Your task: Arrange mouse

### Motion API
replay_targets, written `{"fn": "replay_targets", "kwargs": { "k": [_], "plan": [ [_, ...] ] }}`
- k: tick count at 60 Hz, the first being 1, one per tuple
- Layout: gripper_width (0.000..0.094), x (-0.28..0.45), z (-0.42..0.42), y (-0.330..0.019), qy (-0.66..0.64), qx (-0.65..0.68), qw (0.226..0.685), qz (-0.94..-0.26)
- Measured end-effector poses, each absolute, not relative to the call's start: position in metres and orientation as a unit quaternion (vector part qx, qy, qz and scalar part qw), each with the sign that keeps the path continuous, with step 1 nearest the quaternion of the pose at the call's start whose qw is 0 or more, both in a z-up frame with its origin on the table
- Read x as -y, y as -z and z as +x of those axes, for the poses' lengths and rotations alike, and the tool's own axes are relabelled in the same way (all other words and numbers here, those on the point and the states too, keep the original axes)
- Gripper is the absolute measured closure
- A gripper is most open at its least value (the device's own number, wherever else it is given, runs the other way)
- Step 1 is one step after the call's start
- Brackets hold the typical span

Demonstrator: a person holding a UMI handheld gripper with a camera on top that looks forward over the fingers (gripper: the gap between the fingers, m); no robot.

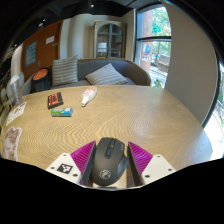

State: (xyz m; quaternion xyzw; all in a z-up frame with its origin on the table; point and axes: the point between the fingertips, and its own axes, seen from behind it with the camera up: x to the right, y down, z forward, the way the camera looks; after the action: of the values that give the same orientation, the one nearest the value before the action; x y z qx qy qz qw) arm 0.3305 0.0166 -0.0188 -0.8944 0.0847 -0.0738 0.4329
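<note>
Black plastic computer mouse (107,162) sits between jaws on round pale wooden counter (130,115). Jaws flank mouse flanks closely; clamped or gapped, cannot tell. Mouse likely light, rigid, smooth-shelled, slippery; best gripped across narrow waist, low on sides.

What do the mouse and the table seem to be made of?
The mouse, which lies between the open gripper fingers, looks like matte black plastic: dark, smooth, with little shine. The table looks like light wood or wood laminate: pale brown with faint grain. Which one, I cannot tell.
</note>
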Motion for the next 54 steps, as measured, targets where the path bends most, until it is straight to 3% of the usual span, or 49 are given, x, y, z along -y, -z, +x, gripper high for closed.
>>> {"fn": "replay_targets", "kwargs": {
  "k": [2, 14, 20, 26, 32, 37, 46, 54],
  "plan": [
    [0.0399, -0.018, 0.328, 0.021, 0.053, -0.108, 0.426, -0.897],
    [0.0561, -0.019, 0.332, 0.016, 0.091, -0.116, 0.438, -0.887],
    [0.0573, -0.017, 0.305, 0.006, 0.061, -0.113, 0.448, -0.885],
    [0.0573, -0.017, 0.243, -0.044, 0.053, -0.075, 0.492, -0.866],
    [0.0574, -0.018, 0.133, -0.089, 0.024, -0.003, 0.521, -0.853],
    [0.0576, -0.019, 0.033, -0.102, -0.007, 0.044, 0.533, -0.845],
    [0.0577, -0.022, -0.101, -0.053, -0.043, 0.093, 0.489, -0.866],
    [0.0568, -0.026, -0.122, -0.009, -0.001, 0.091, 0.457, -0.885]
  ]
}}
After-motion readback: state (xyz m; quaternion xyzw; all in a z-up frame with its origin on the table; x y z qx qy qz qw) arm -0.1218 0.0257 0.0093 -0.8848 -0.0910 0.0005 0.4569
